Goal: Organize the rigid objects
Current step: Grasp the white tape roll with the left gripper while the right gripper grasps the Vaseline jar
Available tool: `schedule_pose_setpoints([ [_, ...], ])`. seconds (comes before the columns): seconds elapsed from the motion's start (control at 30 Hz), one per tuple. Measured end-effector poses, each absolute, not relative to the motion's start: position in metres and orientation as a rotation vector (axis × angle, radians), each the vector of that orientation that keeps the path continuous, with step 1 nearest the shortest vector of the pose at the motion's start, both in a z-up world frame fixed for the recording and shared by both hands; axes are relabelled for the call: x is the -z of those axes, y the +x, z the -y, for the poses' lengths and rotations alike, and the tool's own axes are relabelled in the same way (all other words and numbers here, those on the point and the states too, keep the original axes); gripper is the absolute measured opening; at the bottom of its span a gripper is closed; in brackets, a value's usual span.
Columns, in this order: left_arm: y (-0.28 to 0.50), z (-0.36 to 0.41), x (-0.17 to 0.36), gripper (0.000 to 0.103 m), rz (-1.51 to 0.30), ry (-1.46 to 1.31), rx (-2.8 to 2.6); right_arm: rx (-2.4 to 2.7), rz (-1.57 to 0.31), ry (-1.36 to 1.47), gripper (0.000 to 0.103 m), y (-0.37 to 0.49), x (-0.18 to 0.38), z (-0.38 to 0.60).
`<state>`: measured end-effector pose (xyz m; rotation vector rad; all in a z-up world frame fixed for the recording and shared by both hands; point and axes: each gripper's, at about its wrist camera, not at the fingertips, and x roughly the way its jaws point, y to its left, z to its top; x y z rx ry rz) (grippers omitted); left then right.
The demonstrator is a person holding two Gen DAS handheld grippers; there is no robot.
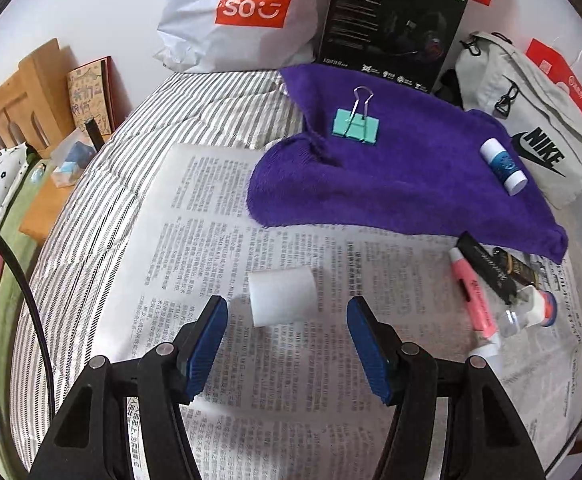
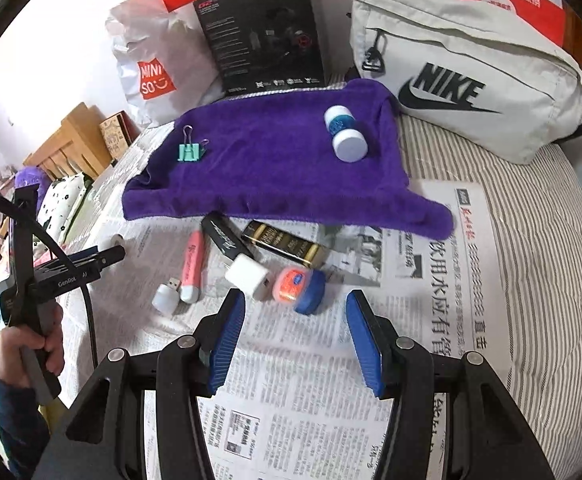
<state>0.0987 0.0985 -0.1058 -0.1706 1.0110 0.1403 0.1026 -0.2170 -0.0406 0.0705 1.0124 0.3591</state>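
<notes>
Surface: a sheet of printed newspaper spread over a striped bed cover, with a purple terry towel laid across the newspaper's far edge.
Left gripper: I hold its blue jaws about half apart and empty, pitched down over the newspaper's middle; a short white cylinder of foam or paper lies on its side just beyond the tips, untouched.
Right gripper: jaws partly apart, nothing held; I have it aimed at a small round jar with a blue lid and orange body, tipped on its side just ahead of the tips.
Already on the towel: a mint-green binder clip near its far left corner and a white-and-blue glue stick toward its right edge.
Still on the newspaper, along the towel's near edge: a pink highlighter pen, a white cube charger, a small white USB light, a black flat stick, a black-and-gold bar.
Risk, cylinder: I judge it may roll off if one pad nudges it first.
Risk, jar: closing off-centre could squirt it sideways into the charger, which sits just beside it.
Risk, bedding: the soft support gives, so pressing down may tilt neighbours.
</notes>
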Motion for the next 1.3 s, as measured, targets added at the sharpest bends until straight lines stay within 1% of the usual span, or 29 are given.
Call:
schedule_pose_setpoints([
  [0.27,0.102,-0.101,0.11,0.06,-0.989,-0.19,-0.129,-0.321,-1.06,0.11,0.053,0.102,0.063,0.23],
  [0.33,0.102,-0.103,0.109,0.053,-0.982,-0.209,-0.122,-0.319,-1.069,0.108,0.053,0.103,0.066,0.23],
  [0.37,0.103,-0.103,0.11,0.048,-0.983,-0.21,-0.117,-0.32,-1.073,0.107,0.053,0.103,0.068,0.23],
  [0.43,0.103,-0.101,0.11,0.045,-0.989,-0.187,-0.115,-0.322,-1.077,0.104,0.053,0.104,0.069,0.23],
  [0.5,0.1,-0.097,0.111,0.037,-0.994,-0.143,-0.123,-0.326,-1.081,0.099,0.053,0.104,0.071,0.229],
  [0.6,0.097,-0.099,0.11,0.032,-0.984,-0.157,-0.114,-0.329,-1.084,0.099,0.053,0.105,0.073,0.227],
  [0.83,0.099,-0.105,0.108,0.03,-0.963,-0.2,-0.06,-0.336,-1.102,0.075,0.053,0.106,0.078,0.219],
  [1.13,0.099,-0.096,0.108,0.03,-0.989,-0.156,-0.049,-0.357,-1.089,0.051,0.053,0.117,0.08,0.212],
  [1.3,0.101,-0.092,0.109,0.031,-0.989,-0.14,-0.062,-0.364,-1.108,0.076,0.053,0.13,0.093,0.206],
])
